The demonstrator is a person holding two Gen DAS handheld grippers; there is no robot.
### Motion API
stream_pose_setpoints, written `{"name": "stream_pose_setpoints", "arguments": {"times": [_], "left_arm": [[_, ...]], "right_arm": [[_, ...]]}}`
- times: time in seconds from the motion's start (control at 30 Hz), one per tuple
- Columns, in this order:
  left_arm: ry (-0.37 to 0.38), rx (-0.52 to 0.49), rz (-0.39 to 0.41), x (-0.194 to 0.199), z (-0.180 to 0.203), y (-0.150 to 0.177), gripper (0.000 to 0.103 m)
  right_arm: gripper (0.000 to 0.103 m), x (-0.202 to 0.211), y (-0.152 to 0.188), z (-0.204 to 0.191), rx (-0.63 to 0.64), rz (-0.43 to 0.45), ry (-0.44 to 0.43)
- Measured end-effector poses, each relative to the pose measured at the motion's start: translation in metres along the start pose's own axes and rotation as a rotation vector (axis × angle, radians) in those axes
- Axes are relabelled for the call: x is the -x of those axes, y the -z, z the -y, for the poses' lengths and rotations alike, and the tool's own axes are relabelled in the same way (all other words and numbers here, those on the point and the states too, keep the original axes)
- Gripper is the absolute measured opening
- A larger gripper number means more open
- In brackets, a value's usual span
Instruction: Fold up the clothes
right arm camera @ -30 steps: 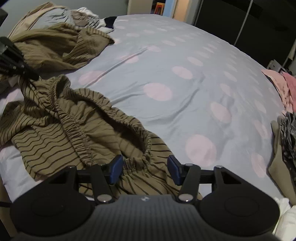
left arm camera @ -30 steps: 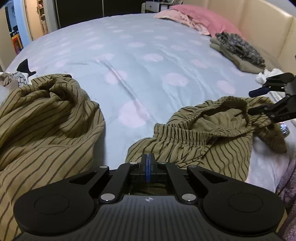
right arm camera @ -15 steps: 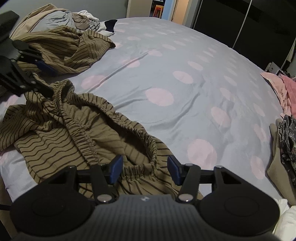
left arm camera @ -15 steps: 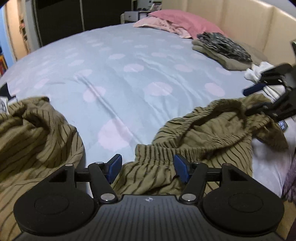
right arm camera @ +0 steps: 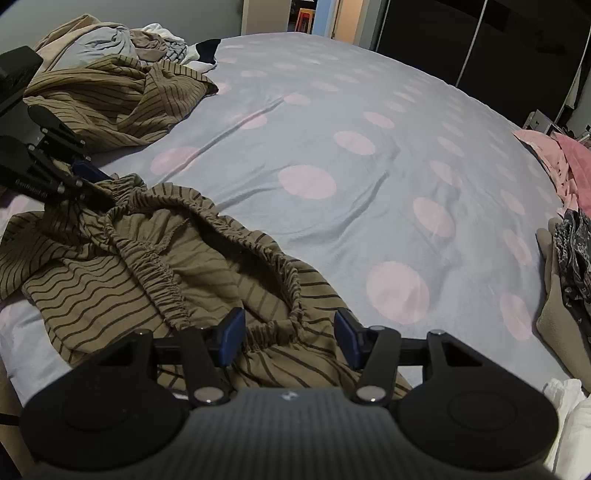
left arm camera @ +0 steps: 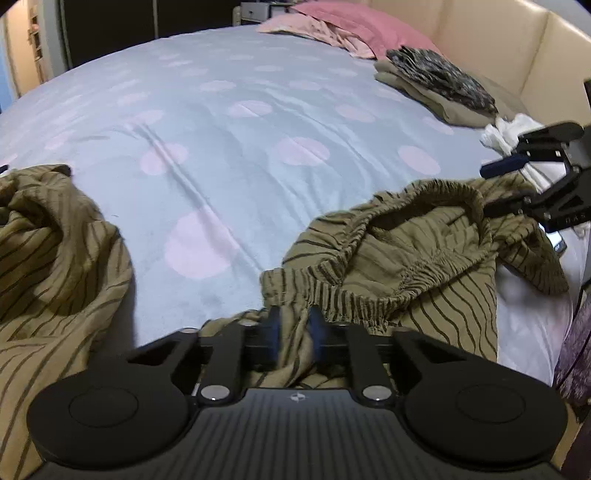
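Note:
Olive striped trousers (left arm camera: 417,258) with an elastic waistband lie crumpled on the dotted bed sheet (left arm camera: 236,110); they also show in the right wrist view (right arm camera: 155,266). My left gripper (left arm camera: 294,328) is shut on a bunch of the trouser cloth at one end of the waistband. It shows in the right wrist view (right arm camera: 88,184) at the left. My right gripper (right arm camera: 290,338) is open, its blue pads either side of the other end of the waistband. It shows at the right of the left wrist view (left arm camera: 495,188).
A second olive striped garment (left arm camera: 51,258) lies heaped to the left, also in the right wrist view (right arm camera: 110,103). Folded clothes (left arm camera: 439,85) and a pink pillow (left arm camera: 351,29) sit by the beige headboard. A pile of mixed laundry (right arm camera: 122,44) lies at the far corner.
My left gripper opened, moved right onto the waistband end and closed on the cloth. My right gripper stayed open at the waistband's other end.

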State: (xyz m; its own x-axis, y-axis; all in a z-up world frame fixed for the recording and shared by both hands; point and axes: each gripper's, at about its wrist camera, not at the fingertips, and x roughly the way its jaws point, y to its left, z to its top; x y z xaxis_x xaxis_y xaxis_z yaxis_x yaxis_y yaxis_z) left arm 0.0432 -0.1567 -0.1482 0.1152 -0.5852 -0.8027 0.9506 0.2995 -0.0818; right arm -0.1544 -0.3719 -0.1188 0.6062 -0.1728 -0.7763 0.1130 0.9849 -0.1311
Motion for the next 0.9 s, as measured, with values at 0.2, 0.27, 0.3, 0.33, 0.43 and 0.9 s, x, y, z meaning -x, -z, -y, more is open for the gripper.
{"name": "stream_pose_setpoints", "arguments": {"times": [0.2,0.27,0.3,0.33,0.43,0.9], "left_arm": [[-0.017,0.038,0.091,0.046,-0.004,0.003,0.004],[-0.032,0.063,0.113,0.060,-0.007,0.006,0.004],[-0.039,0.077,0.123,0.067,-0.009,0.007,0.004],[-0.045,0.088,0.130,0.073,-0.011,0.009,0.004],[-0.075,0.104,0.112,0.076,-0.015,0.016,0.004],[-0.093,0.096,0.097,0.073,-0.018,0.025,0.040]], "right_arm": [[0.057,0.007,-0.001,-0.006,0.028,0.019,-0.021],[0.057,0.009,-0.002,-0.008,0.040,0.026,-0.032],[0.057,0.010,-0.003,-0.010,0.046,0.029,-0.038],[0.057,0.011,-0.003,-0.011,0.053,0.032,-0.044],[0.057,0.014,-0.005,-0.016,0.071,0.042,-0.061],[0.056,0.012,-0.005,-0.035,0.177,0.022,-0.099]]}}
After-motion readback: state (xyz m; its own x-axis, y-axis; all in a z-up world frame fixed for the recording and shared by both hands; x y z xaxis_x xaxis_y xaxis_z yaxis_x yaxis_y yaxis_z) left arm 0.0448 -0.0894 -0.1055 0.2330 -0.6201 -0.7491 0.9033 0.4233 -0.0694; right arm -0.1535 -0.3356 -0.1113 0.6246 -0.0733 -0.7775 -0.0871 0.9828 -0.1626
